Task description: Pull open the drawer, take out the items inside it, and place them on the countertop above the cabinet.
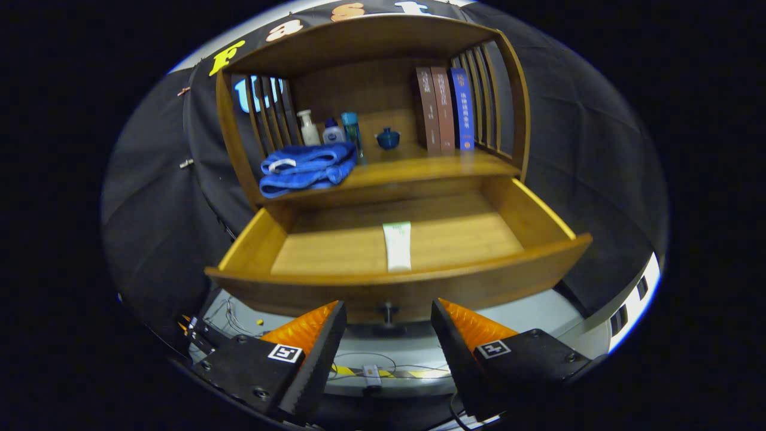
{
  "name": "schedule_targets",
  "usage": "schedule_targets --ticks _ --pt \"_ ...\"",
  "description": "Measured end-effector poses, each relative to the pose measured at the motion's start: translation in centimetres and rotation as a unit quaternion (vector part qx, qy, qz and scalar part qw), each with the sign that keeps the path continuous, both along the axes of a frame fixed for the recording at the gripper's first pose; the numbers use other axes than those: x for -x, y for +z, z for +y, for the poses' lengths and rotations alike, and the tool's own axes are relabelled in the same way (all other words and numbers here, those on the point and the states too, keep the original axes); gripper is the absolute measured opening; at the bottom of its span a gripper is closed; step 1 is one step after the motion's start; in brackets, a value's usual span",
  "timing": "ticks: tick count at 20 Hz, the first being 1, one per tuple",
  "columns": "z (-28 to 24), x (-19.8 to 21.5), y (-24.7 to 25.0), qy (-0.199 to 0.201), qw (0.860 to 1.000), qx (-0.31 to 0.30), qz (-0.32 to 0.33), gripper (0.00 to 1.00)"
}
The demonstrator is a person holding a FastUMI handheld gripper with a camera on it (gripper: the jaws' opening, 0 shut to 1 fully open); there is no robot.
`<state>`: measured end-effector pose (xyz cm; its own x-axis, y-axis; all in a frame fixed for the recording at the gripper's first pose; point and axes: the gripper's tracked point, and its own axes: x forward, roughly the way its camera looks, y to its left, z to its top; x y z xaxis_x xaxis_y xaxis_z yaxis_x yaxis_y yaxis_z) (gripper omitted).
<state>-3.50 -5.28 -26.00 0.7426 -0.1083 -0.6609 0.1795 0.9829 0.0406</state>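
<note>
The wooden drawer (538, 218) stands pulled out of the cabinet, just beyond my fingers. A white tube with a green end (397, 245) lies flat on the drawer's floor, near its front wall. The drawer's small dark knob (388, 311) sits ahead of the gap between my fingers. My gripper (388, 317) is open, with nothing between its orange and black fingers (311, 344). The countertop (413, 167) above the drawer carries a folded blue towel (306, 167).
On the countertop stand a white bottle (309, 127), a small white and blue bottle (333, 131), a teal bottle (353, 131), a little blue pot (388, 139) and three upright books (446, 109). Slatted wooden sides close both ends. Cables lie on the grey floor (371, 359) below.
</note>
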Motion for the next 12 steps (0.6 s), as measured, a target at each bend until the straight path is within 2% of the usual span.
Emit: schedule_targets --ticks 2,6,11,12 --pt "-0.3 -3.9 1.0 0.006 1.0 -0.02 -0.001 0.9" --pt "-1.8 -9.3 -2.5 0.002 0.996 -0.035 0.086 0.9" --pt "-2.1 -12.5 -8.4 0.009 0.978 -0.031 0.204 0.9" --pt "-2.4 -12.7 -9.5 0.013 0.975 -0.02 0.22 0.87"
